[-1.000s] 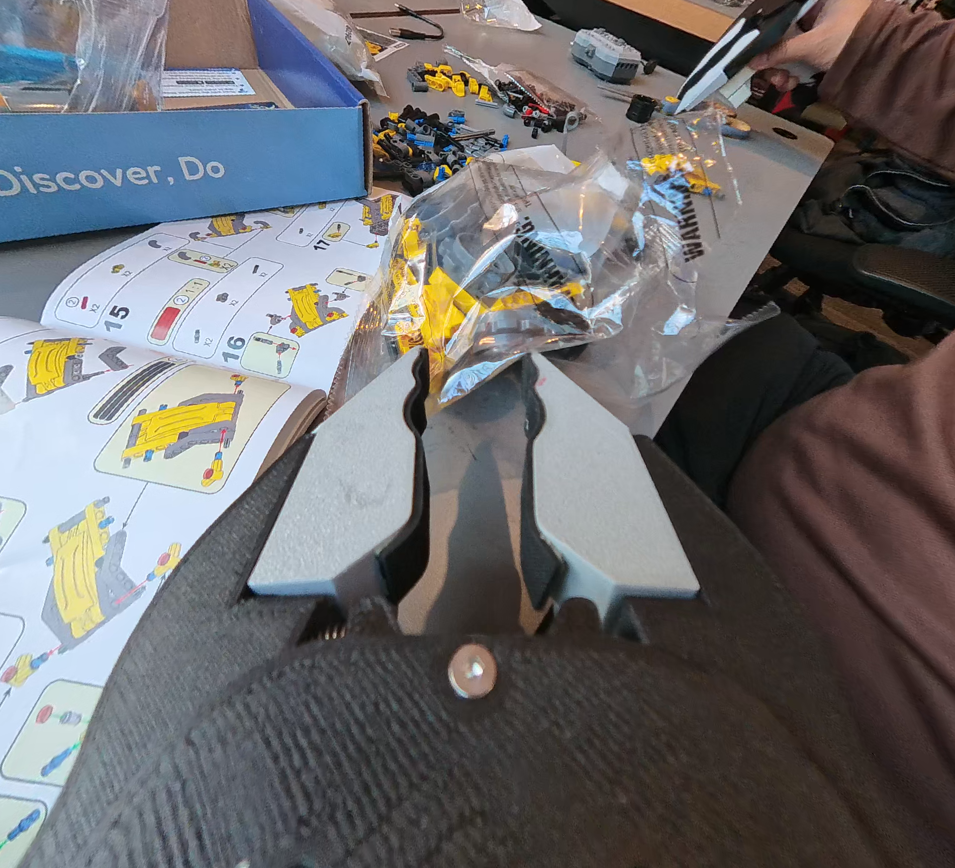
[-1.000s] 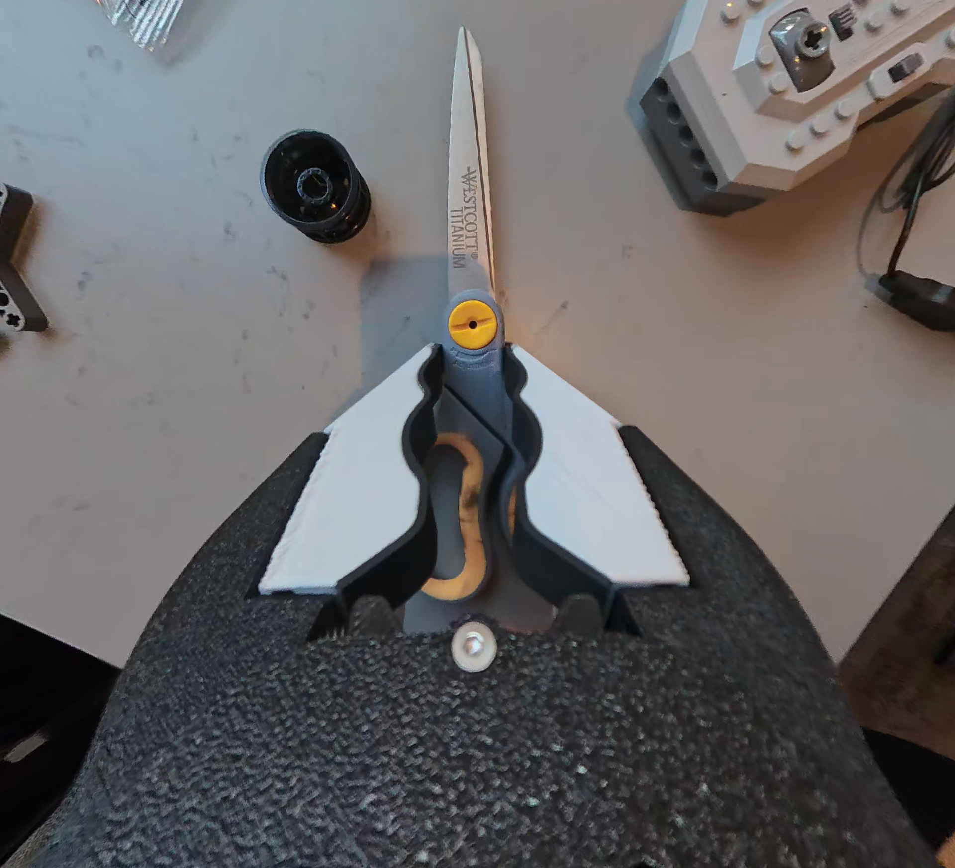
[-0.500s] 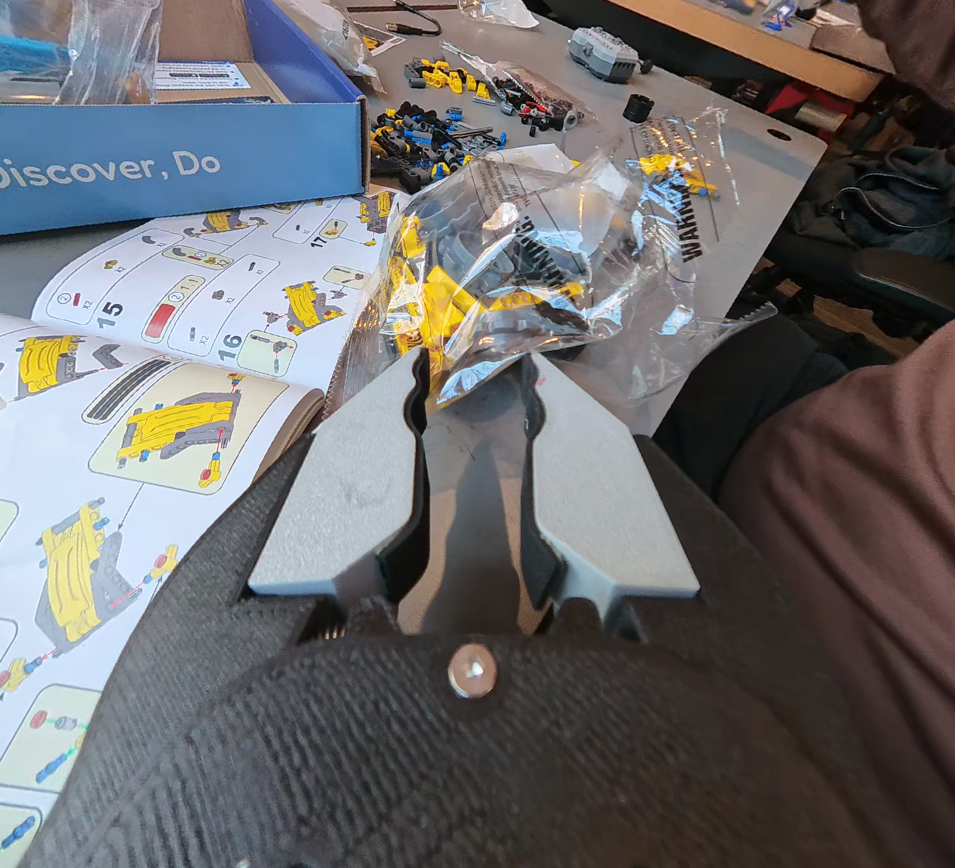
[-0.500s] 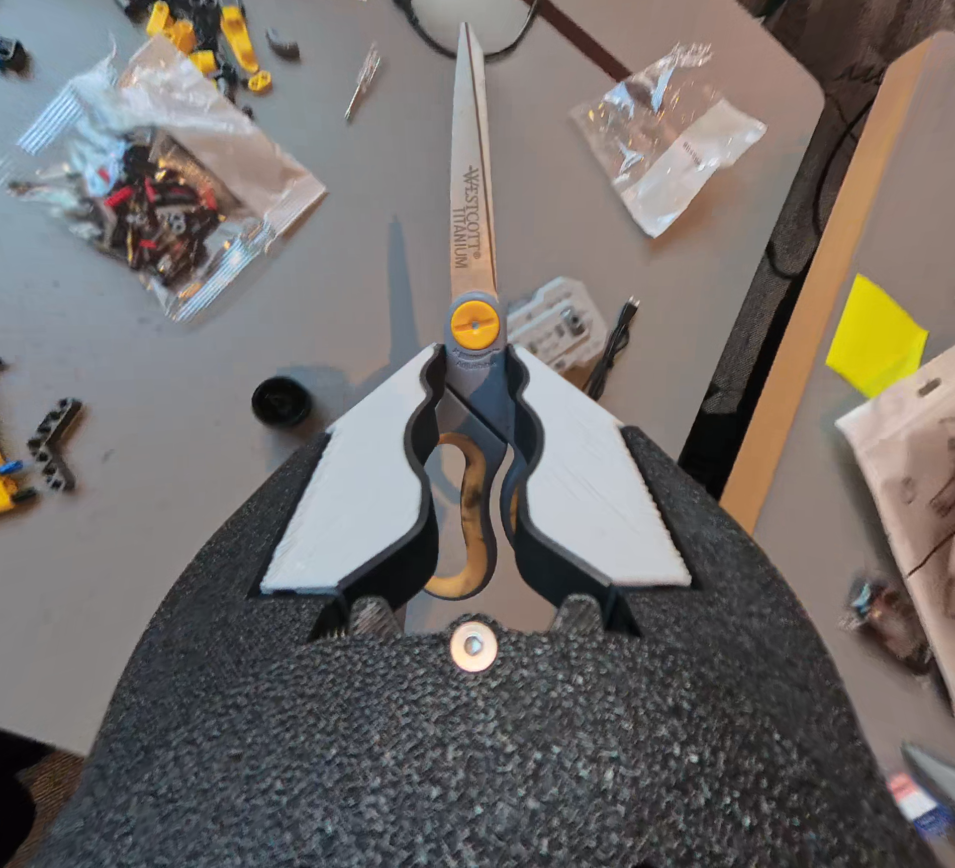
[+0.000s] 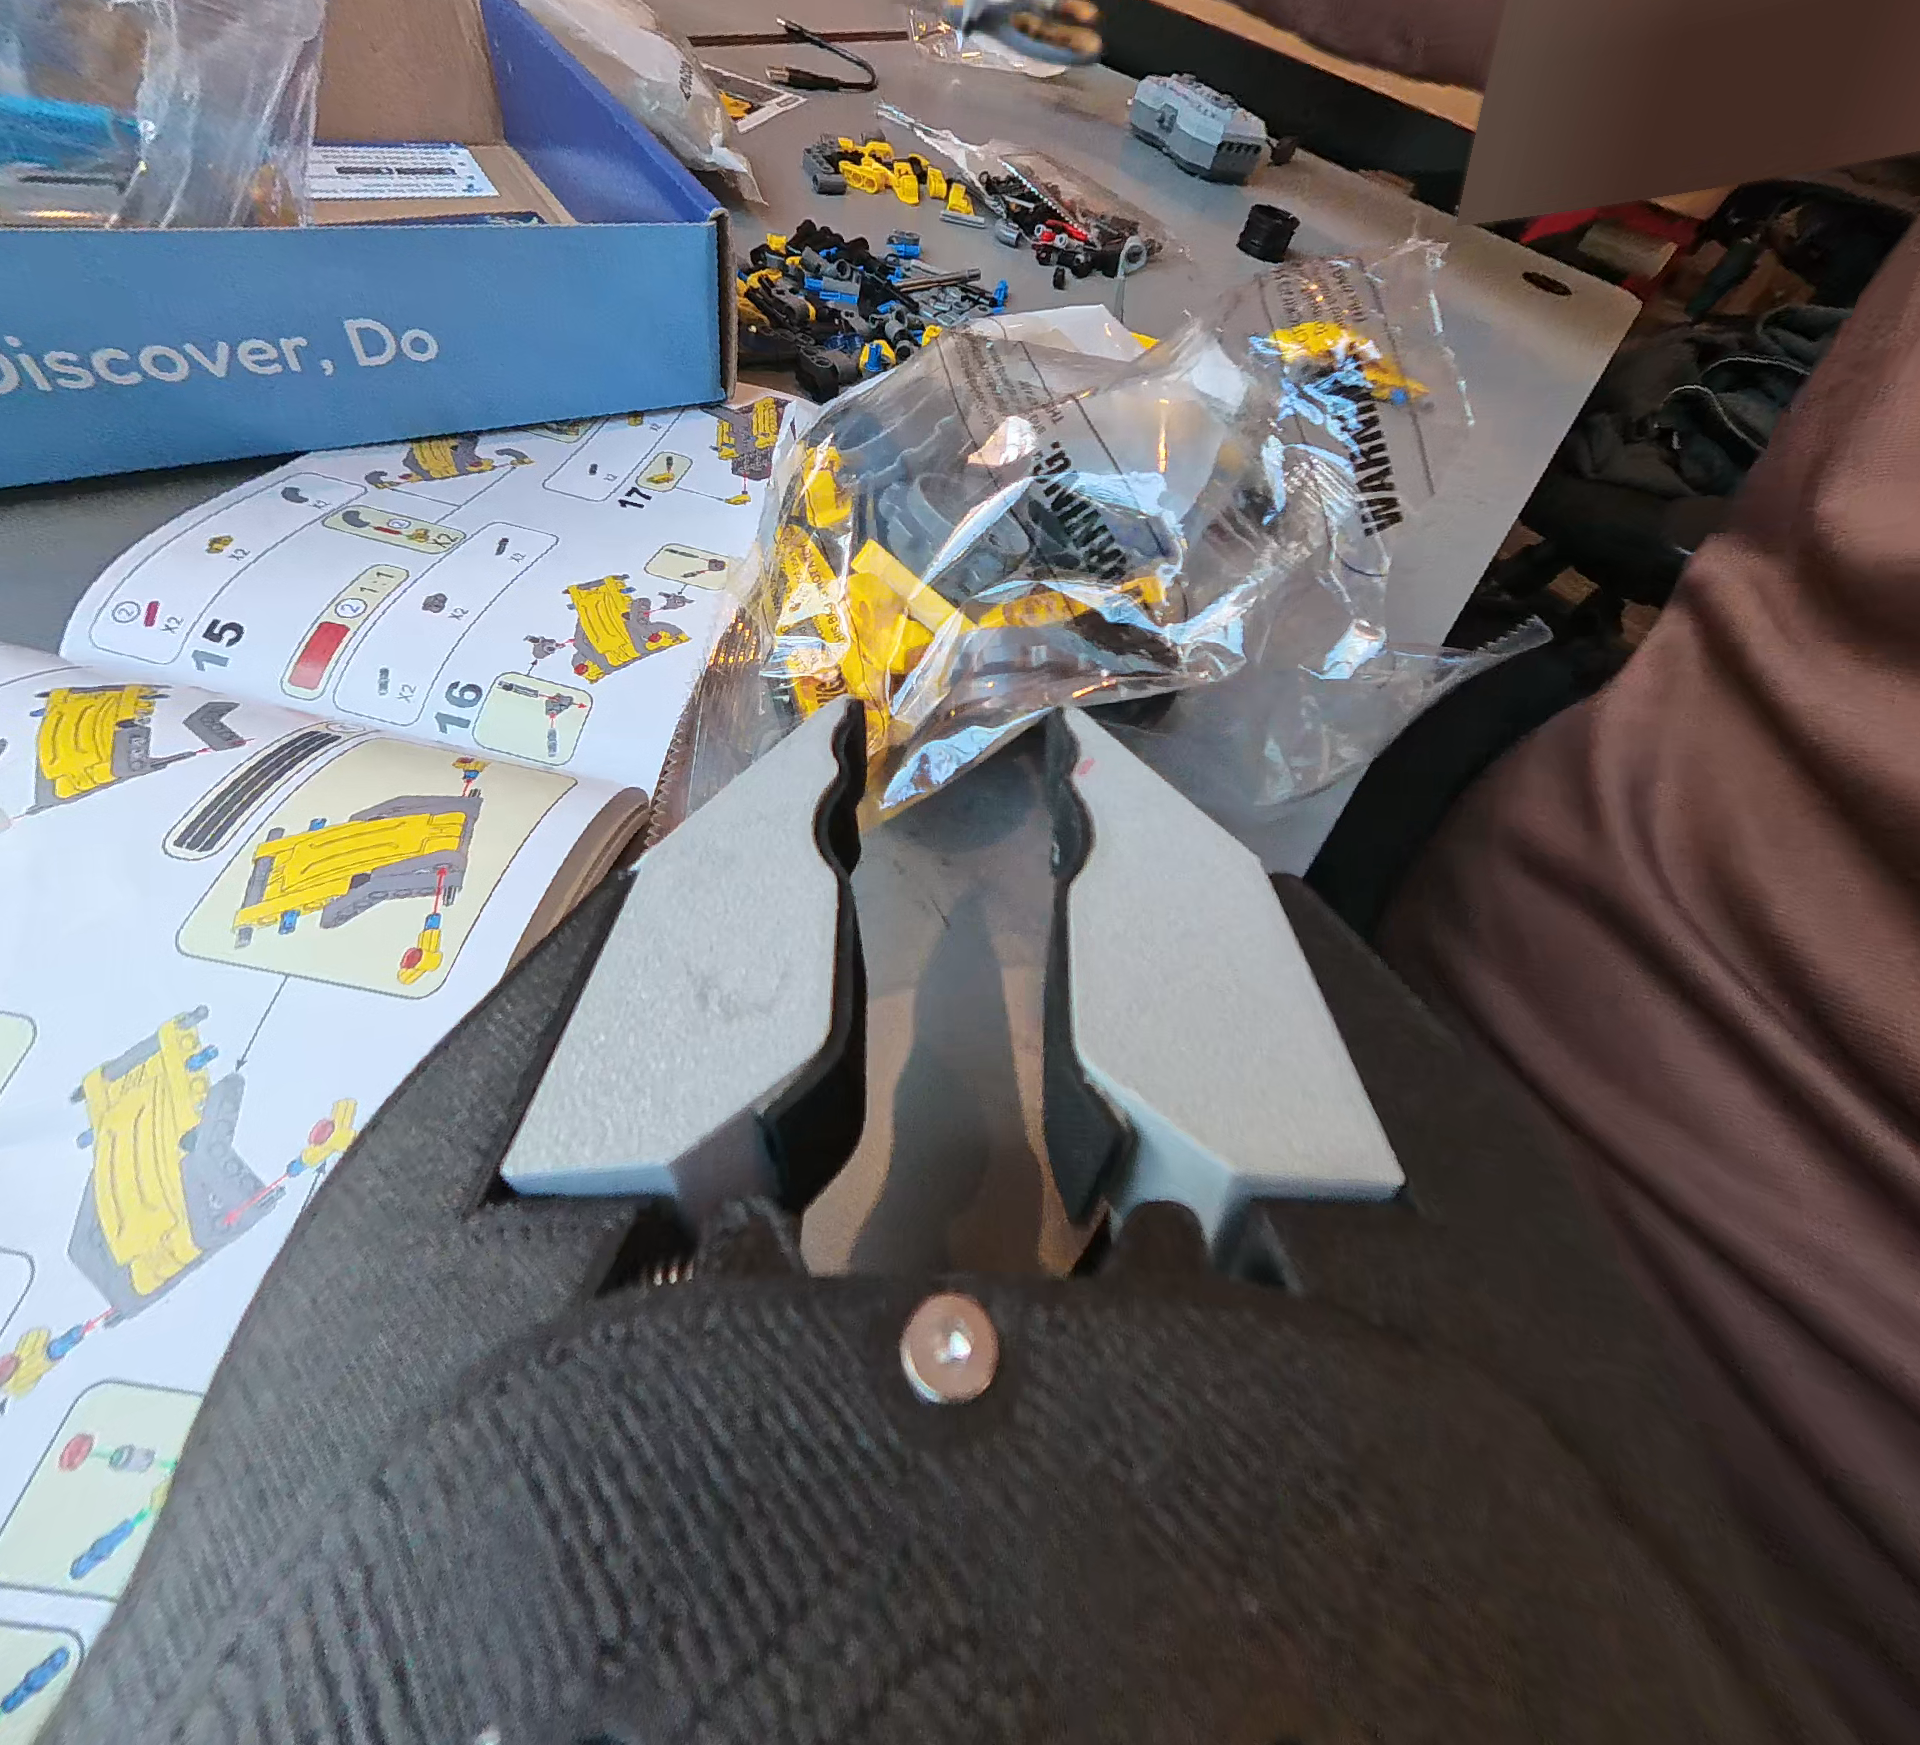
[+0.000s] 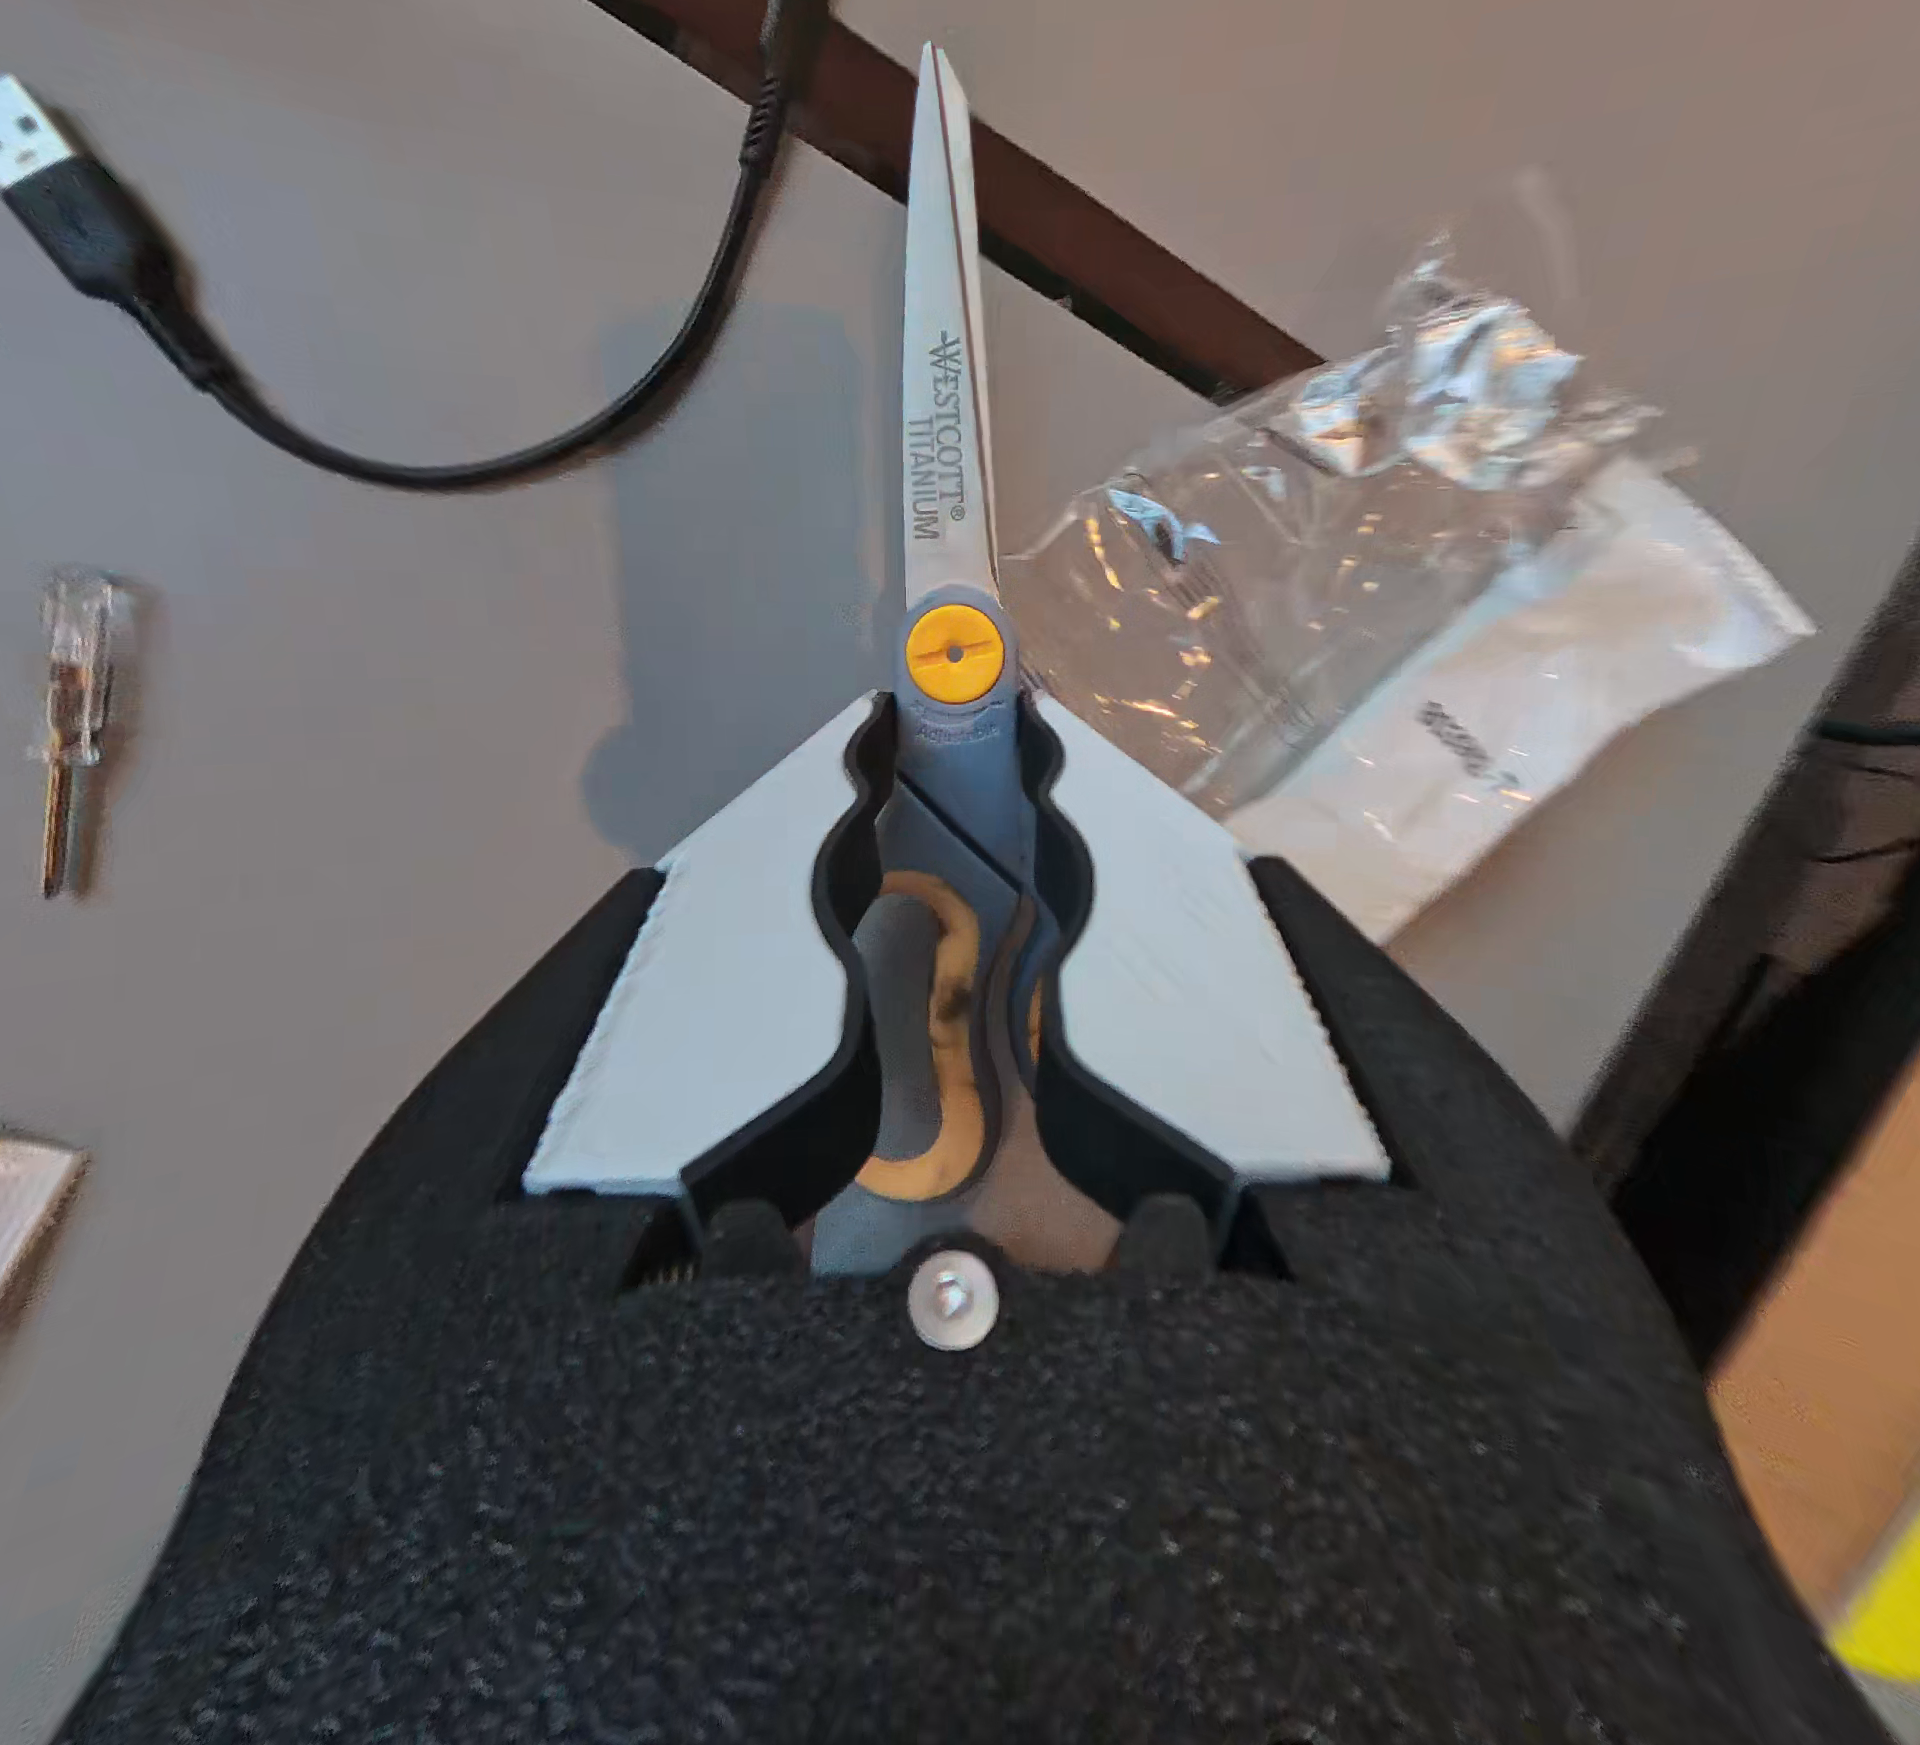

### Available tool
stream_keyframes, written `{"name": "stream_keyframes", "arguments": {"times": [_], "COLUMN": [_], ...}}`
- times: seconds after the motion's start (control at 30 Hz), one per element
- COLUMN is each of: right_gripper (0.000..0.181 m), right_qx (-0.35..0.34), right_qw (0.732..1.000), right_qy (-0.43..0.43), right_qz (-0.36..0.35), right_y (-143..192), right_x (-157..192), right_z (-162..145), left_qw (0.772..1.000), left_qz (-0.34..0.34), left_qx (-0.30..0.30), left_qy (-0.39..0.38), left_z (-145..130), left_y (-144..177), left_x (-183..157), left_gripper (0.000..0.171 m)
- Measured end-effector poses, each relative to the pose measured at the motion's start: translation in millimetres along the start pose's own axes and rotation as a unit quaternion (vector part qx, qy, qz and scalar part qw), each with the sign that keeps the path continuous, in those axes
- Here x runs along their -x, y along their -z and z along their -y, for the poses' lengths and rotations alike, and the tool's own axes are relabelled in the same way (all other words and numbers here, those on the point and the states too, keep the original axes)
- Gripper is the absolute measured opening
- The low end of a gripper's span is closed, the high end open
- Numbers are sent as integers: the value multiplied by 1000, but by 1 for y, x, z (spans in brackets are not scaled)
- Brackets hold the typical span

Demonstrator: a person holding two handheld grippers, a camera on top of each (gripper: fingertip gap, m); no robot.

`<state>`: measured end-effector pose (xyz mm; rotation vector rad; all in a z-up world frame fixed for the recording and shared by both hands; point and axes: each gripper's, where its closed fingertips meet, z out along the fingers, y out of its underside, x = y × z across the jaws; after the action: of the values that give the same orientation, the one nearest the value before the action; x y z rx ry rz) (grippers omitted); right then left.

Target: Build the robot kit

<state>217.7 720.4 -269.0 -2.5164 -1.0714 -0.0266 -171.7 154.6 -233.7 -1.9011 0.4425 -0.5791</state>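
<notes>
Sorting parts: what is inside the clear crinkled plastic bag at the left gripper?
The clear crinkled plastic bag shows yellow, grey and black building pieces; glare, folds and printing hide the rest.

Blue box [image 5: 353,345], instruction booklet [image 5: 343,656], loose bricks [image 5: 831,293], USB cable [image 6: 416,407], screwdriver [image 6: 73,719].

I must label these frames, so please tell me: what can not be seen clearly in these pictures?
- Left wrist view: whether the left gripper really pinches the clear bag of yellow and grey parts; the crumpled film covers the jaw tips.
- Right wrist view: the scissors handle loops, hidden between the right gripper jaws.
- Right wrist view: the small screwdriver, blurred.
</notes>
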Motion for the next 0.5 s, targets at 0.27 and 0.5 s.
{"name": "stream_keyframes", "arguments": {"times": [0.27,0.5], "right_gripper": [49,59], "right_qx": [-77,-60], "right_qw": [993,994], "right_qy": [-37,71], "right_qz": [76,63], "right_y": [35,127], "right_x": [28,57], "right_z": [6,-118], "left_qw": [1000,1000], "left_qz": [-8,-11], "left_qx": [3,-6], "left_qy": [9,0], "left_z": [0,2], "left_y": [0,1], "left_x": [0,-2], "left_gripper": [31,30]}}
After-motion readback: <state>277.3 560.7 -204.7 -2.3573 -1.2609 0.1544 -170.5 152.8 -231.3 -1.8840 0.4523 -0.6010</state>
